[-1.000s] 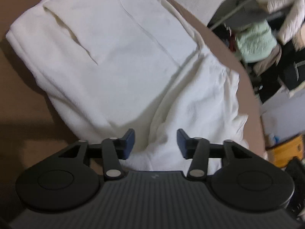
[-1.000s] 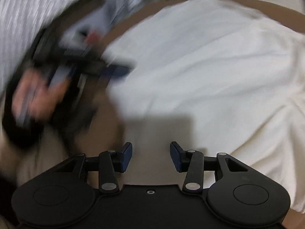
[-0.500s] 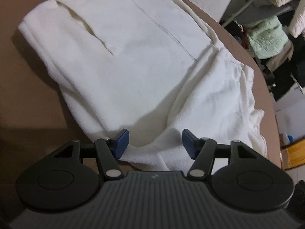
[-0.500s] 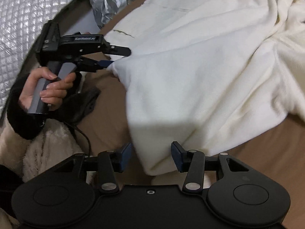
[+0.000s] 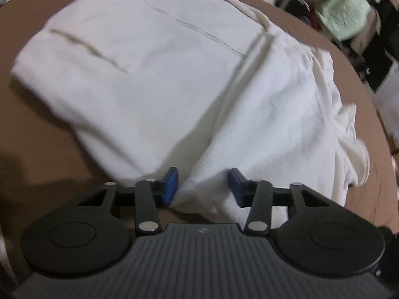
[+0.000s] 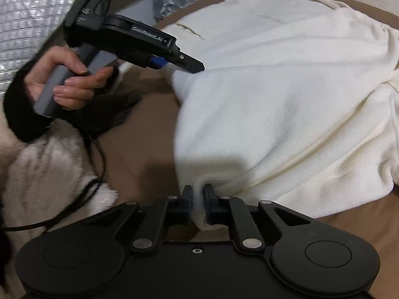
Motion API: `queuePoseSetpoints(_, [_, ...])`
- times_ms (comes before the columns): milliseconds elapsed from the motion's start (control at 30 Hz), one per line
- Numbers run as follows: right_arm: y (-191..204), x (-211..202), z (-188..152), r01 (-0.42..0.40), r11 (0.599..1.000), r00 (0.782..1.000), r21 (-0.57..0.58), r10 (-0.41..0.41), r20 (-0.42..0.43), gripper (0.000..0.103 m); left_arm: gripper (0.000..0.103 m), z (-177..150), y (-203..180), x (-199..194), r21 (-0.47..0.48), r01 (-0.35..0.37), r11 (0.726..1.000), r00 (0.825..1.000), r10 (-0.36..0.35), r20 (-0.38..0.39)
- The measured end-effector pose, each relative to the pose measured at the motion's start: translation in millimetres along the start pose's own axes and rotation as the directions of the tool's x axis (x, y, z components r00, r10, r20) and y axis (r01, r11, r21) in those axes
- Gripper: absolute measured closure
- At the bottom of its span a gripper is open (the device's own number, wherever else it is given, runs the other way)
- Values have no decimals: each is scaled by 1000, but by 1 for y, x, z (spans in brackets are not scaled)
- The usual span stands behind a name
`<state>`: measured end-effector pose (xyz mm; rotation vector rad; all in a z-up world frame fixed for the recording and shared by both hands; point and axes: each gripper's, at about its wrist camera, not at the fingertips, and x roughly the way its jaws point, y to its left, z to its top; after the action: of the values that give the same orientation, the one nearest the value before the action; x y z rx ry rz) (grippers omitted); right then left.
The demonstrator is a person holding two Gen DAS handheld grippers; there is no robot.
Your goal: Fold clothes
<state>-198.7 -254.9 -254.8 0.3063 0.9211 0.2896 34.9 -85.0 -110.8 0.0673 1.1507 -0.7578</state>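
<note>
**White fleece garment, partly folded, right corner newly gripped**

Item: white garment (image 6: pixel 286 114), soft fleece, lying on a brown surface (image 6: pixel 139 134). It fills the centre and right of the right wrist view and most of the left wrist view, where a stitched seam and a pocket-like slit show in the upper left of the frame. Layers already overlap; the fold looks part done.

Right gripper (image 6: pixel 198 204): bottom centre of its view, jaws nearly together with a corner of the garment pinched between them. Half a second ago the same jaws stood apart just short of that hem, so the grasp is new.

Left gripper (image 5: pixel 203 183): jaws wide apart, the near edge of the garment lying between the blue pads (image 5: pixel 169 182) but not clamped. Seen from the right wrist view in the upper left, its tip meets the far corner of the cloth. It has moved in closer since the earlier frames.

Judgement: one corner is secured, the other only bracketed. The left likely needs to close before both corners can be lifted and carried over.

Surroundings: quilted silver sheet (image 6: pixel 30 25), upper left; cluttered laundry (image 5: pixel 341 12), upper right.
</note>
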Motion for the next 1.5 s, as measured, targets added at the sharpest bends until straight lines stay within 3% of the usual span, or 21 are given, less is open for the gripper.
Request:
queuePoseSetpoints(200, [3, -3, -14, -6, 1000, 1000, -31, 5, -27, 91, 63, -24, -21, 11, 181, -140, 973, 988, 150, -41])
queuePoseSetpoints(267, [1, -3, -15, 0, 1000, 999, -25, -1, -46, 91, 61, -18, -17, 1, 141, -138, 980, 990, 141, -14])
queuePoseSetpoints(333, [2, -11, -8, -3, 1000, 999, -7, 3, -38, 91, 57, -11, -6, -18, 81, -144, 986, 988, 139, 65])
queuePoseSetpoints(467, [1, -48, 23, 13, 1000, 999, -14, -12, 33, 86, 44, 13, 33, -52, -91, -201, 975, 956, 216, 197])
queuePoseSetpoints(567, [0, -76, 65, 51, 997, 998, -54, -48, 43, 71, 38, 46, 74, -58, -265, -268, 926, 937, 315, 154])
queuePoseSetpoints(633, [-2, -87, 102, 107, 992, 994, -70, -104, 35, 68, 38, 70, 100, -56, -341, -365, 866, 901, 421, 106])
queuePoseSetpoints(700, [-9, -91, 138, 135, 989, 991, -61, -135, 5, 62, 38, 86, 117, -55, -395, -419, 818, 863, 494, 107])
queuePoseSetpoints(767, [-17, -90, 168, 159, 986, 986, -53, -161, -37, 58, 38, 95, 135, -53, -457, -405, 792, 855, 505, 119])
queuePoseSetpoints(867, [-28, -84, 199, 251, 965, 956, -72, -258, -137, 58, 38, 96, 162, -46, -542, -393, 743, 841, 529, 115])
queuePoseSetpoints(933, [-32, -85, 215, 294, 949, 931, -111, -310, -190, 58, 38, 85, 180, -38, -585, -385, 714, 843, 530, 92])
queuePoseSetpoints(967, [-33, -84, 224, 311, 941, 918, -131, -334, -213, 57, 38, 81, 190, -35, -611, -352, 709, 862, 501, 85])
queuePoseSetpoints(1033, [-43, -84, 233, 322, 934, 905, -156, -352, -237, 53, 38, 77, 211, -26, -669, -235, 705, 918, 386, 84])
queuePoseSetpoints(1067, [-47, -78, 239, 322, 933, 904, -163, -354, -238, 52, 38, 76, 219, -24, -688, -190, 700, 934, 345, 93])
queuePoseSetpoints(1167, [-67, -55, 243, 321, 938, 917, -130, -342, -204, 52, 33, 77, 230, -17, -708, -104, 698, 950, 281, 138])
queuePoseSetpoints(1233, [-81, -37, 242, 313, 945, 929, -93, -325, -178, 52, 23, 79, 236, -8, -710, -51, 702, 948, 259, 188])
queuePoseSetpoints(1333, [-98, -17, 240, 314, 946, 938, -85, -323, -125, 52, 17, 82, 242, 1, -716, 61, 695, 933, 216, 289])
queuePoseSetpoints(1367, [-104, -12, 239, 320, 944, 938, -83, -328, -114, 52, 18, 86, 240, 4, -689, 66, 721, 931, 204, 303])
queuePoseSetpoints(1400, [-111, -8, 239, 329, 942, 935, -72, -335, -112, 52, 39, 92, 234, 8, -643, 51, 764, 933, 194, 304])
queuePoseSetpoints(1433, [-118, -4, 239, 338, 939, 933, -61, -343, -110, 52, 83, 97, 228, 11, -594, 35, 804, 935, 183, 304])
queuePoseSetpoints(1467, [-125, 0, 239, 345, 937, 931, -49, -348, -110, 52, 84, 103, 213, 13, -523, -38, 852, 925, 227, 303])
queuePoseSetpoints(1500, [-132, 2, 240, 348, 937, 930, -33, -349, -117, 52, 85, 107, 190, 12, -428, -164, 889, 897, 315, 311])
